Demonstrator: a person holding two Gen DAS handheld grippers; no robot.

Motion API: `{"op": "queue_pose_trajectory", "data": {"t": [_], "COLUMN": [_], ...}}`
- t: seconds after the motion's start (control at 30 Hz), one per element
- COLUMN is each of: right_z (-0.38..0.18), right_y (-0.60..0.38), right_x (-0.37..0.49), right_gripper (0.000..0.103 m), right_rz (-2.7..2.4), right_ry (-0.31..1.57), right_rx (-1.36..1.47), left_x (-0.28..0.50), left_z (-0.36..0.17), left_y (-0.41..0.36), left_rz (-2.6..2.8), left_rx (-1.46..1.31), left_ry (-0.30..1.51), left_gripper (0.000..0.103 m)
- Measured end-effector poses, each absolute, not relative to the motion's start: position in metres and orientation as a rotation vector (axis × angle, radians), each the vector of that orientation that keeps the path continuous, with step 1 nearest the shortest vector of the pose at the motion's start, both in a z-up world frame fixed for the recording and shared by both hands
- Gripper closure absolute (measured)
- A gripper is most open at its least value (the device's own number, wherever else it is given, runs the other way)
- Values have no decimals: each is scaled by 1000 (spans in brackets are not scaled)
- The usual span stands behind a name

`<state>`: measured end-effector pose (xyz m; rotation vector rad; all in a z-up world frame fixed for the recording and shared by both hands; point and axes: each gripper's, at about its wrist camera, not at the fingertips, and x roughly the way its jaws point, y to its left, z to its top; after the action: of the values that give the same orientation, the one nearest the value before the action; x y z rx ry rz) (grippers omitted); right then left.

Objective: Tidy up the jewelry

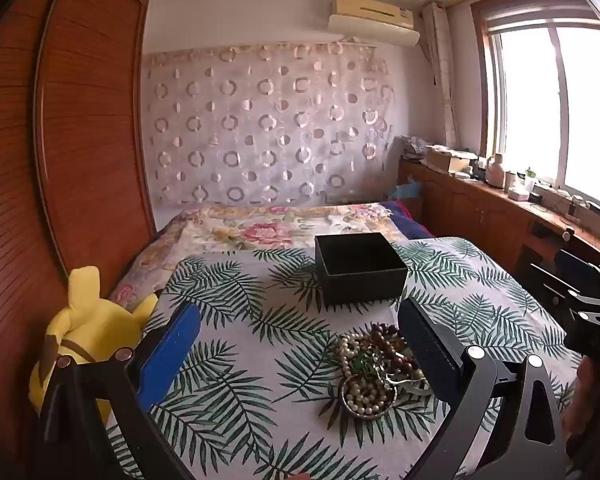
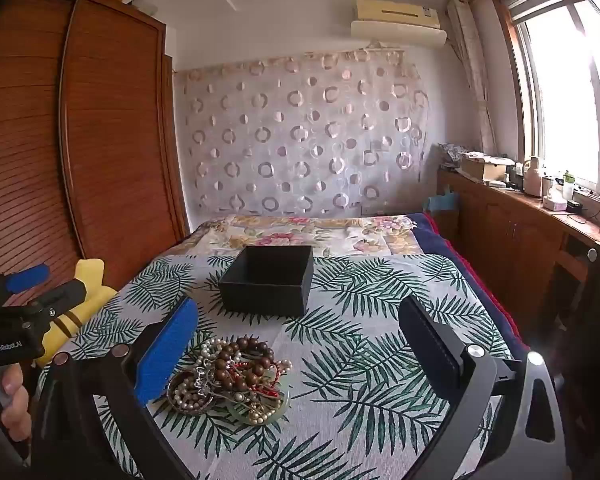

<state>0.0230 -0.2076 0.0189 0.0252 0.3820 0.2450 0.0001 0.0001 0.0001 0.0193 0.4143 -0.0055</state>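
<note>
Well, the jewelry pile point(image 2: 230, 378) lies on the leaf-patterned cloth point(image 2: 360, 360) that covers the table, close in front of me. It is a tangle of several things: white pearl strands point(image 1: 364, 394), a string of brown wooden beads point(image 2: 244, 356), some red cord and a pale green bangle point(image 2: 260, 414), partly resting in a small round dish point(image 1: 350, 406). I judge that all this is light but not easy. The strands are limp and will hang and swing, the pearls are smooth and may slip from the pads, and the pieces are caught in each other, so pulling one may drag the rest. I think the wooden beads on top are the best place to take hold, across the string, because they are bigger and rougher. The bangle is stiff and could crack if it falls.

Behind the pile, a little apart, stands the open black box point(image 2: 270, 280), which looks empty, and I suppose the jewelry should go there.

My left tool point(image 1: 300, 344) is wide apart and grips nothing; the pile lies just beside its dark finger. My right tool point(image 2: 300, 340) is also spread wide and empty, with the pile near its blue finger. A yellow plush toy point(image 1: 88, 328) sits at the left edge, by the wooden wardrobe point(image 1: 92, 120).
</note>
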Motion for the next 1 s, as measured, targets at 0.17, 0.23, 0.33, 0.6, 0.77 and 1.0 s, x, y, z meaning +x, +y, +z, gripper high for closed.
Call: {"op": "queue_pose_trajectory", "data": {"t": [0.17, 0.23, 0.33, 0.6, 0.77, 1.0], "right_z": [19, 19, 19, 17, 16, 18], "right_y": [-208, -208, -208, -208, -211, -207], "right_x": [24, 24, 23, 25, 26, 25], "right_gripper": [2, 2, 2, 2, 2, 2], "right_rz": [243, 242, 238, 238, 239, 236], "right_ry": [385, 384, 383, 383, 381, 381], "right_rx": [25, 25, 24, 26, 25, 25], "left_x": [0, 0, -1, 0, 0, 1], "left_z": [0, 0, 1, 3, 5, 5], "left_y": [0, 0, 0, -2, -5, -5], "left_rz": [-6, -6, -5, -5, -5, -3], "left_rx": [17, 18, 20, 13, 15, 17], "left_ry": [413, 412, 409, 405, 402, 401], "left_gripper": [7, 7, 7, 7, 7, 7]}}
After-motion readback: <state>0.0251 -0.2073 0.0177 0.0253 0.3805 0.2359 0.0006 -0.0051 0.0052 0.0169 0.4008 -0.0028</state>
